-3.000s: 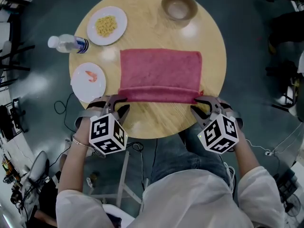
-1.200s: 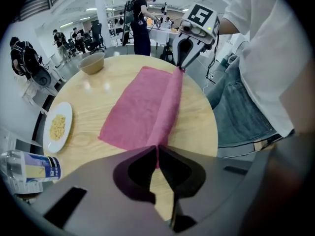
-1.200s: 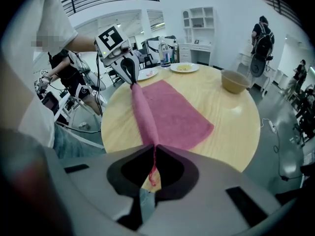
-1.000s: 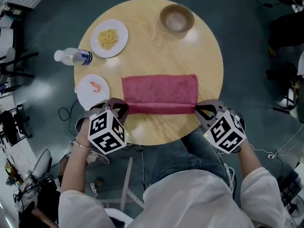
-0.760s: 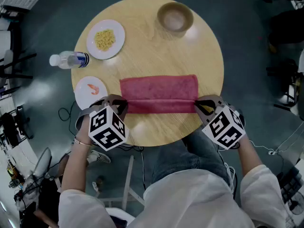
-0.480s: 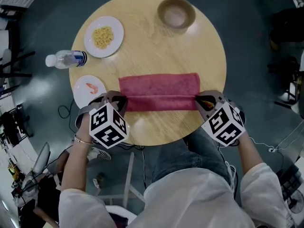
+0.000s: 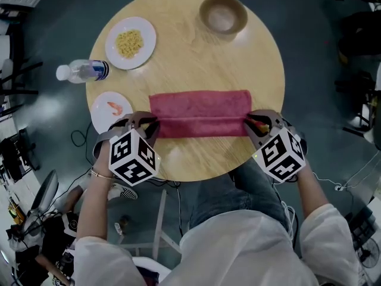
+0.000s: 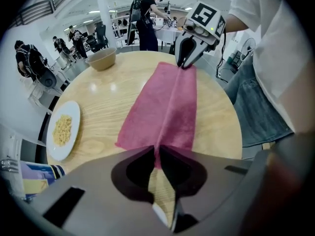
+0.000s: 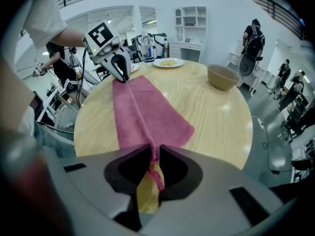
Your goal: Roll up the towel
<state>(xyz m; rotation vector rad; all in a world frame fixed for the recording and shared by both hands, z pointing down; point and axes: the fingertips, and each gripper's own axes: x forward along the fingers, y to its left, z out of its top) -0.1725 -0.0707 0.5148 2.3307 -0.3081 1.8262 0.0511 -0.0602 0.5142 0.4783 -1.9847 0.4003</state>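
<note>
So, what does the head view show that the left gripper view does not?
Only the head view: the shrimp plate and the marker cube on the left gripper. Only the left gripper view: that gripper's jaws, opening, with the fold of the towel between them, and people standing behind. Both: the bowl, the plate of yellow food, and the right gripper, also opening, at the towel's other end.
</note>
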